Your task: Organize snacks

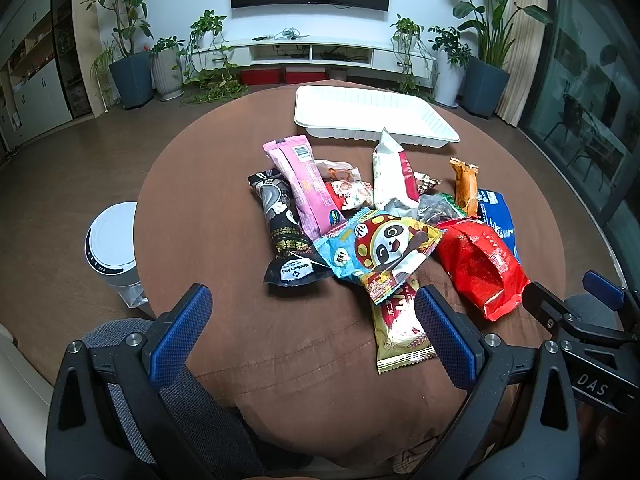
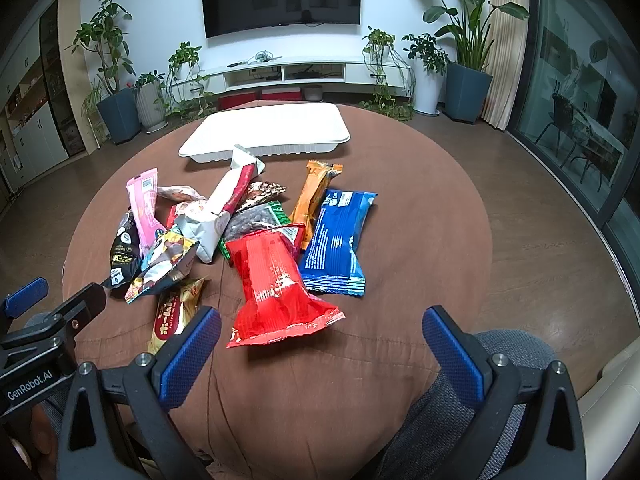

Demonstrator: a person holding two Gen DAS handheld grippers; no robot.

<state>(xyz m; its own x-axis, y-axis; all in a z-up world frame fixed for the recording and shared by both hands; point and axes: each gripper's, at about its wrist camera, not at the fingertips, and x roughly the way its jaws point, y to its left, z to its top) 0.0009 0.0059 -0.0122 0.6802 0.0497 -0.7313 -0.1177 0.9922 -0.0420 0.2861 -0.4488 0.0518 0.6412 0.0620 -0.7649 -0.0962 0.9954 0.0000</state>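
A heap of snack packets lies mid-table on the brown cloth: a red bag (image 2: 276,284) (image 1: 482,264), a blue pack (image 2: 338,236) (image 1: 498,216), an orange bar (image 2: 316,192), a panda packet (image 1: 384,244), a pink pack (image 1: 304,184) and a black pack (image 1: 284,228). An empty white tray (image 1: 372,114) (image 2: 268,132) stands behind the heap. My left gripper (image 1: 314,320) is open and empty at the near edge, before the panda packet. My right gripper (image 2: 322,340) is open and empty, just before the red bag.
The round table (image 2: 420,208) is edged by wooden floor. A white bin (image 1: 114,252) stands at its left. A grey chair back (image 2: 508,352) sits under the grippers. Potted plants and a TV unit line the far wall.
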